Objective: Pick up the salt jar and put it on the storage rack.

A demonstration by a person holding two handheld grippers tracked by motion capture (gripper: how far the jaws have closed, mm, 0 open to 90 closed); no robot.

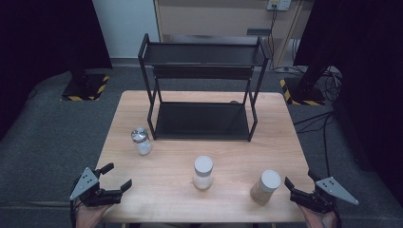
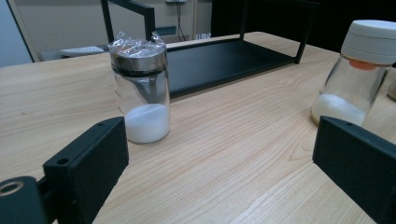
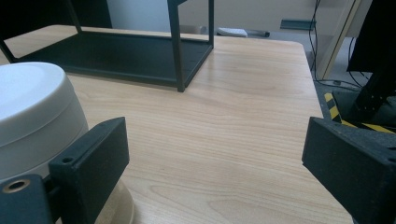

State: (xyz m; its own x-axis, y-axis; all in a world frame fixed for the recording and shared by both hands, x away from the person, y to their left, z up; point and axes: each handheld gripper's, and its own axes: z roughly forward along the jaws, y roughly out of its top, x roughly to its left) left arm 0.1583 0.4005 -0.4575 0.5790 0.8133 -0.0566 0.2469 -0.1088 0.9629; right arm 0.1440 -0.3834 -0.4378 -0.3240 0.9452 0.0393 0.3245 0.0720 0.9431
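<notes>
1. hovering at the desk's (image 1: 157, 199) near left corner, the left gripper (image 1: 114, 176) has its jaws wide apart with nothing between them.
2. right gripper (image 1: 299, 182), at the near right corner, likewise gapes empty, just beside the tan jar (image 1: 265, 187).
3. white-capped jar (image 1: 203, 172) stands near the front edge, midway.
4. steel-lidded jar (image 1: 141, 140) stands toward the left edge, beside the black rack (image 1: 202, 121) at the far edge.

Left gripper (image 1: 118, 175) at table's (image 1: 166, 190) near-left corner, right gripper (image 1: 300, 183) at its near-right edge; both jaws wide, empty.
</notes>
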